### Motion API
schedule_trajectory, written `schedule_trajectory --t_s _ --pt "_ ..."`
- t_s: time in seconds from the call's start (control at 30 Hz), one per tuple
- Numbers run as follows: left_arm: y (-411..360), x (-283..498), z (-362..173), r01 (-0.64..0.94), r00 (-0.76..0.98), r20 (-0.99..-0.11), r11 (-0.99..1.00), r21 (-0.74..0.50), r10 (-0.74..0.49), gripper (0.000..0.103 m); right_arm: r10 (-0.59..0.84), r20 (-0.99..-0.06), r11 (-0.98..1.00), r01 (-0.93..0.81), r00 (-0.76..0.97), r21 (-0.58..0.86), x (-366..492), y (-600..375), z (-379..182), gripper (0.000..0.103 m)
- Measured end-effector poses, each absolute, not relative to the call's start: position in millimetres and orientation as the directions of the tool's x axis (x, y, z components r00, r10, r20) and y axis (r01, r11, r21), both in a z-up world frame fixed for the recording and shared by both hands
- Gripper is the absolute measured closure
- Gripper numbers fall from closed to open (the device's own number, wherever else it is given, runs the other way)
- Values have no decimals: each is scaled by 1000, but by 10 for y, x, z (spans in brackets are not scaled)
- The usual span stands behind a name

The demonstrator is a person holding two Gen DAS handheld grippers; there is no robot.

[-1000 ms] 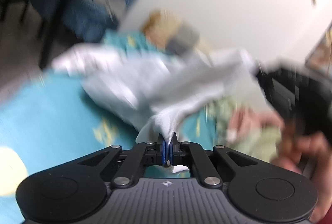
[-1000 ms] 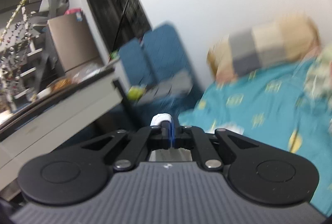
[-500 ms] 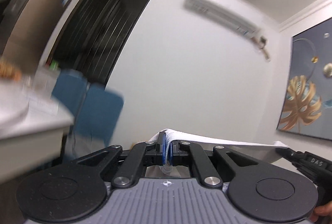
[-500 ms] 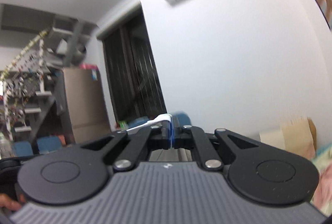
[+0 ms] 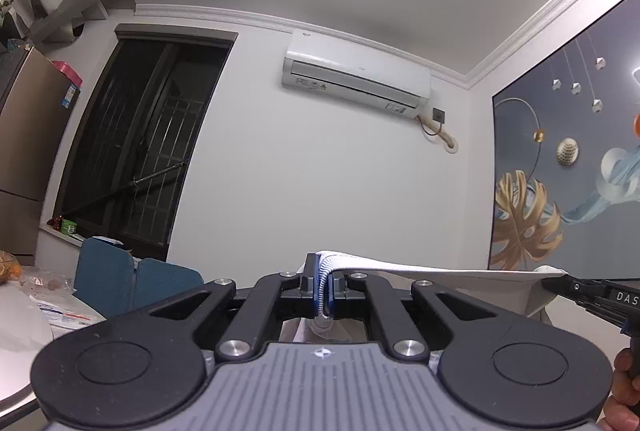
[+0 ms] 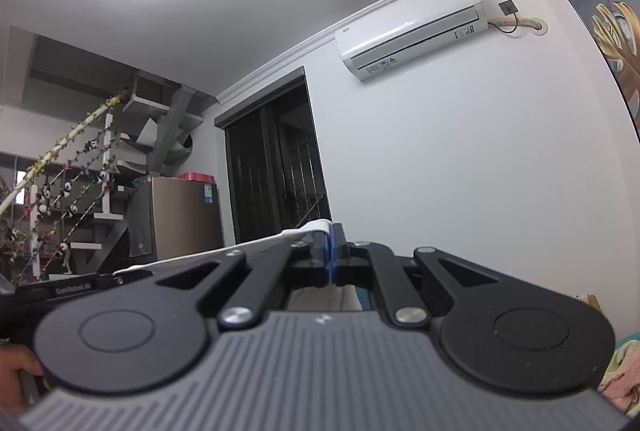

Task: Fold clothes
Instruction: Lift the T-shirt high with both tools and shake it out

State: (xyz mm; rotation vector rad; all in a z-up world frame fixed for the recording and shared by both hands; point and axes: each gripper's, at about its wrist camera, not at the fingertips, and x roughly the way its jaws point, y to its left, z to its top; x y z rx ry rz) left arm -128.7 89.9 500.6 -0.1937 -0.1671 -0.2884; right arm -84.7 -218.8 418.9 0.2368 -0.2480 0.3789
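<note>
A white garment (image 5: 460,277) is stretched taut in the air between my two grippers. My left gripper (image 5: 322,287) is shut on one ribbed corner of it. My right gripper (image 6: 330,255) is shut on the other corner, and the white cloth (image 6: 256,245) runs from it off to the left. In the left wrist view the right gripper's tip (image 5: 560,281) shows at the right edge, pinching the cloth. In the right wrist view the left gripper (image 6: 72,289) shows at the left. Both cameras point up at the wall; the hanging part of the garment is hidden.
A white wall with an air conditioner (image 5: 356,81) and a dark window (image 5: 140,167) is ahead. Blue chairs (image 5: 120,281) and a white table (image 5: 24,315) stand at the lower left. A wall painting (image 5: 568,167) is at the right. A pile of clothes (image 6: 620,379) shows at the lower right.
Both grippers have swung upward with the garment, from facing the bed to facing the wall and ceiling. The cloth between them has been pulled taut.
</note>
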Motion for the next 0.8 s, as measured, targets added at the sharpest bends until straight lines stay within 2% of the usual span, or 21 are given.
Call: schedule_trajectory --t_s 0.17,0.47,0.6,0.8 --pt "764 -950 4532 291 952 144 944 -153 -271 99 312 216 917 -353 925 185 -661 -2281 3800 99" --pt "461 1000 3353 259 965 9 947 -188 -262 99 193 62 944 -202 979 262 829 -2590 2741 99" --pt "297 2246 2484 223 965 -88 950 -220 -247 99 125 -39 951 -109 991 289 1884 -2677 1986 99" --pt "30 4118 748 154 933 -288 962 -225 -216 98 57 -197 955 4 979 295 3526 -2820 474 99"
